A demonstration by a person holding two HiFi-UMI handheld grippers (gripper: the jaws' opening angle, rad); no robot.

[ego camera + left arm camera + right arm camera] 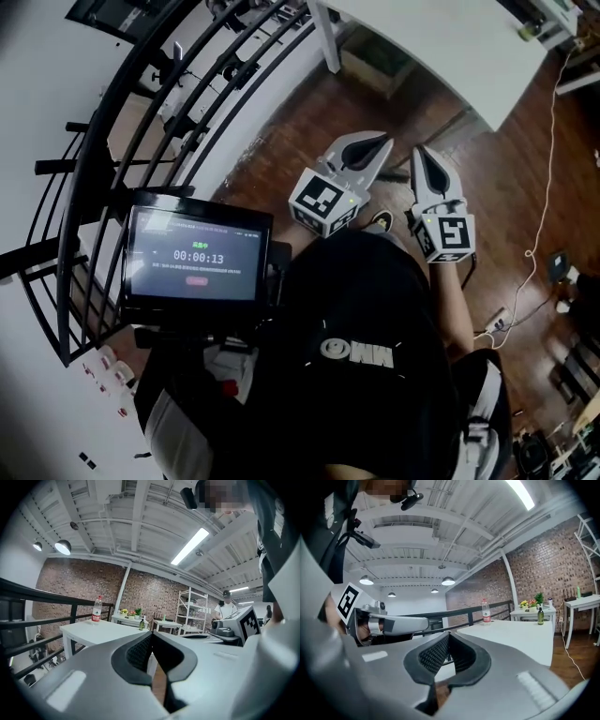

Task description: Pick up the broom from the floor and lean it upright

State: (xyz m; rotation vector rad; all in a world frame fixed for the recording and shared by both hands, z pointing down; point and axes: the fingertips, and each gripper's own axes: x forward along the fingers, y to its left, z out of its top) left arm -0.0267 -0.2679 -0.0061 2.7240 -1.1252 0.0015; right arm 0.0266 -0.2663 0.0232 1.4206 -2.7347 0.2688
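No broom shows in any view. In the head view my left gripper (380, 142) and right gripper (419, 155) are held side by side at chest height, above the wooden floor (309, 122). Both point level toward the white table (450, 47). Both are shut with nothing between the jaws. In the left gripper view the left gripper (151, 637) has its tips meeting, and the right gripper's marker cube (246, 623) is at the right. In the right gripper view the right gripper (447, 637) is likewise shut and empty, with the left gripper's body (389, 623) at the left.
A black metal railing (141, 122) curves along the left. A tablet (197, 253) with a timer hangs at my chest. On the white table stands a water bottle (96, 609). A white cable (544, 187) trails over the floor at the right. A shelf rack (192, 611) stands far off.
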